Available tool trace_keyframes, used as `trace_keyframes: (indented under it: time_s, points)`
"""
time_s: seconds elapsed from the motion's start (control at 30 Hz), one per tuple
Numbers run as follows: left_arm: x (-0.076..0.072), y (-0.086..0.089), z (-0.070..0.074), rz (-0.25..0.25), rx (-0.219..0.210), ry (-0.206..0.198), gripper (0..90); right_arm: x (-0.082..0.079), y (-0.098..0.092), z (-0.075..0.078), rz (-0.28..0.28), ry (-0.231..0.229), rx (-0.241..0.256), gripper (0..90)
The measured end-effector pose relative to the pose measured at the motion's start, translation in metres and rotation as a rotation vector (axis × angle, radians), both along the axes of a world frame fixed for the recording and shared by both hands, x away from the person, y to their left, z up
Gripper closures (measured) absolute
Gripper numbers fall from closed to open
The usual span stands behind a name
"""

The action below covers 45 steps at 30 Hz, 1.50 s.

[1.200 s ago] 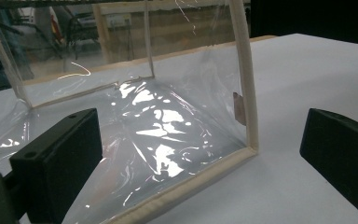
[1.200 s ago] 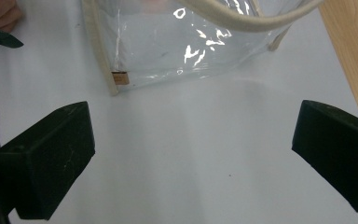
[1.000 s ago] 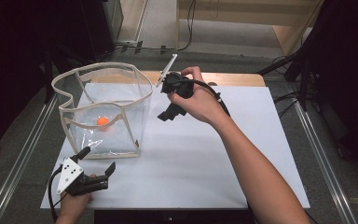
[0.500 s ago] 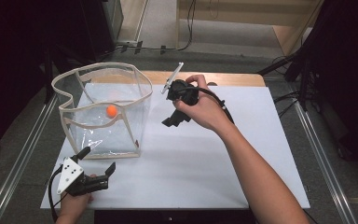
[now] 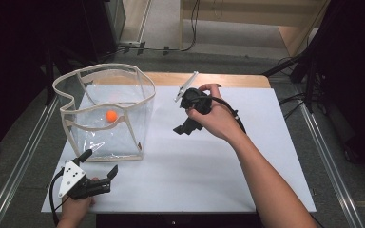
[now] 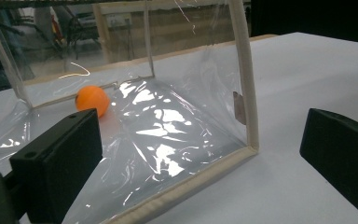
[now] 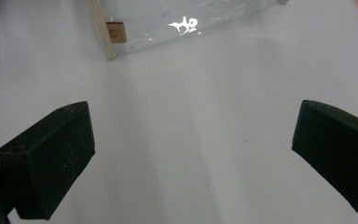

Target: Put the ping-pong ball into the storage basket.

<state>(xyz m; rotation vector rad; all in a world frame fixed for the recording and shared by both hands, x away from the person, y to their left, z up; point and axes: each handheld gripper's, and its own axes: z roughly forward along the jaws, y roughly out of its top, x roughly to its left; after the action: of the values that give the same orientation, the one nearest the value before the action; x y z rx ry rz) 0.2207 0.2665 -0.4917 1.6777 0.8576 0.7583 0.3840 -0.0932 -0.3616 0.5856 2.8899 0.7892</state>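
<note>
**Orange ball inside the clear bag, both grippers empty**

Landmark: clear plastic bag with cream fabric trim (image 5: 105, 114), standing open-topped on the white table sheet (image 5: 209, 175).

- Small orange ball (image 5: 110, 115) sits inside the bag. In the left gripper view the ball (image 6: 92, 100) rests on the crinkled clear floor of the bag, toward the far wall, seen through the near wall.
- Left gripper (image 5: 100, 172), black with a grey three-cornered plate, held low just in front of the bag's near edge. Jaws stand wide apart, nothing between them. They face the bag's near wall and its trimmed corner post (image 6: 244, 79); ball lies beyond that wall, apart from the jaws.
- Right gripper (image 5: 186, 111), black, held in the person's right hand (image 5: 216, 118), raised above the sheet to the right of the bag, well apart from the ball. Jaws spread wide, empty; bare white sheet between them, the bag's bottom corner (image 7: 109, 35) farther off.
- Bag contents: the one ball, nothing else visible.
</note>
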Motion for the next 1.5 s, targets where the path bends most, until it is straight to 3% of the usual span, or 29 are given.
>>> trace_keyframes:
  time_s: [1.5]
  points:
    - [0.000, 0.000, 0.000, 0.001, 0.002, -0.001, 0.0, -0.033, -0.054, -0.043, -0.065, -0.038, 0.061, 0.0]
